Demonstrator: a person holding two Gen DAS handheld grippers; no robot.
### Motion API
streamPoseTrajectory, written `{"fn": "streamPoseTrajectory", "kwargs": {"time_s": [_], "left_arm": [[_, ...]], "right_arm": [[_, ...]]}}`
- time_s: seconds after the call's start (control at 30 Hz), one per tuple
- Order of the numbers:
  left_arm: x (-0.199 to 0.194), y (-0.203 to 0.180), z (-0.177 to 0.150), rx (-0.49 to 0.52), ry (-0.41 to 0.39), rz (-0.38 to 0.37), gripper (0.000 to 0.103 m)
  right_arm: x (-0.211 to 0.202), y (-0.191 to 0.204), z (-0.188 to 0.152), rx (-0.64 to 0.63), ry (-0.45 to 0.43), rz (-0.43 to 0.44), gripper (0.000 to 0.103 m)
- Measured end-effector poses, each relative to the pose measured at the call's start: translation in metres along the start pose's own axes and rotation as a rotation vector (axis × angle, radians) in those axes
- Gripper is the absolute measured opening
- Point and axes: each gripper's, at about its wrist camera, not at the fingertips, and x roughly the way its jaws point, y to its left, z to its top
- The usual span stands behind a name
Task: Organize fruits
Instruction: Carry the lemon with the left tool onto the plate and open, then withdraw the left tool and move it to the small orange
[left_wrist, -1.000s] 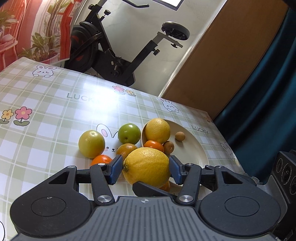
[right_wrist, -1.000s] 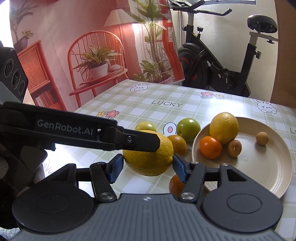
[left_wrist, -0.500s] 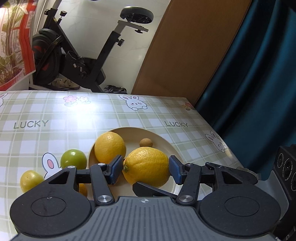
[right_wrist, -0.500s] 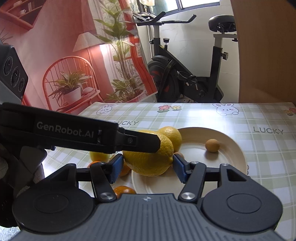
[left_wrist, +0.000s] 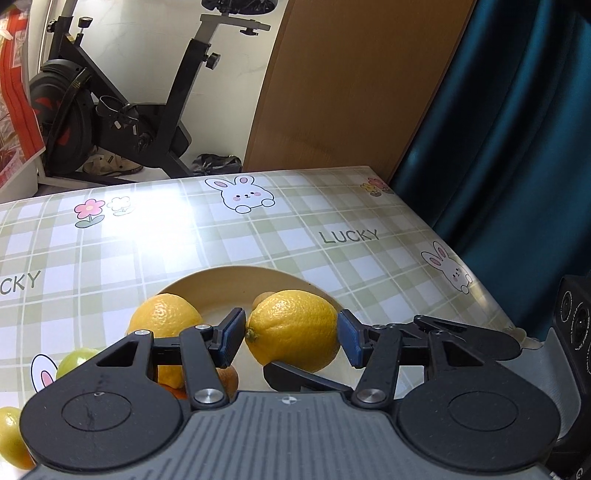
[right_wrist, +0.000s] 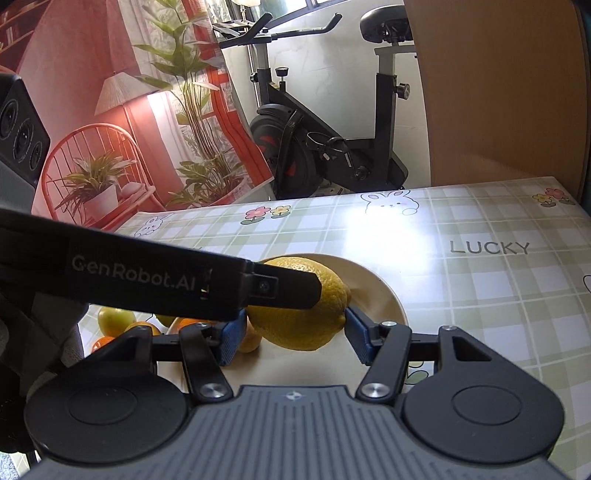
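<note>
One large yellow lemon (left_wrist: 295, 328) (right_wrist: 295, 321) hangs just above the cream plate (left_wrist: 221, 280) (right_wrist: 384, 295), gripped crosswise by both grippers. My left gripper (left_wrist: 291, 336) is shut on it, its blue pads pressing on the two ends. The right gripper (right_wrist: 295, 330) is shut on the same lemon. A black left finger (right_wrist: 184, 284) crosses over the lemon in the right wrist view. A second lemon (left_wrist: 162, 314) lies on the plate's left part, and a small brown fruit (left_wrist: 264, 296) peeks out behind the held one.
A green fruit (left_wrist: 75, 360), a yellow-green one (right_wrist: 114, 319) and oranges (right_wrist: 142, 326) lie on the checked tablecloth left of the plate. The table's right edge (left_wrist: 480, 288) borders a dark teal curtain. An exercise bike (left_wrist: 122, 122) stands beyond the far edge.
Both grippers have carried the lemon to the right, from above the loose fruit to above the plate. Both views have swung right and rolled. The grip has not changed.
</note>
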Motion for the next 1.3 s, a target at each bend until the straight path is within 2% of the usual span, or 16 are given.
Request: {"fn": "streamPoseTrajectory", "kwargs": {"time_s": [0.37, 0.77, 1.07, 1.3], "left_arm": [[0.013, 0.006, 0.003, 0.01, 0.022, 0.071, 0.057], [0.016, 0.007, 0.008, -0.001, 0.016, 0.097, 0.057], [-0.005, 0.008, 0.009, -0.019, -0.015, 0.098, 0.057], [-0.046, 0.012, 0.0, -0.007, -0.069, 0.095, 0.057]], "right_arm": [[0.025, -0.002, 0.001, 0.0, 0.04, -0.002, 0.061], [0.035, 0.002, 0.005, -0.01, 0.047, -0.017, 0.061], [0.034, 0.009, 0.008, -0.027, 0.077, -0.045, 0.062], [0.015, 0.012, 0.002, -0.008, 0.065, -0.073, 0.062]]}}
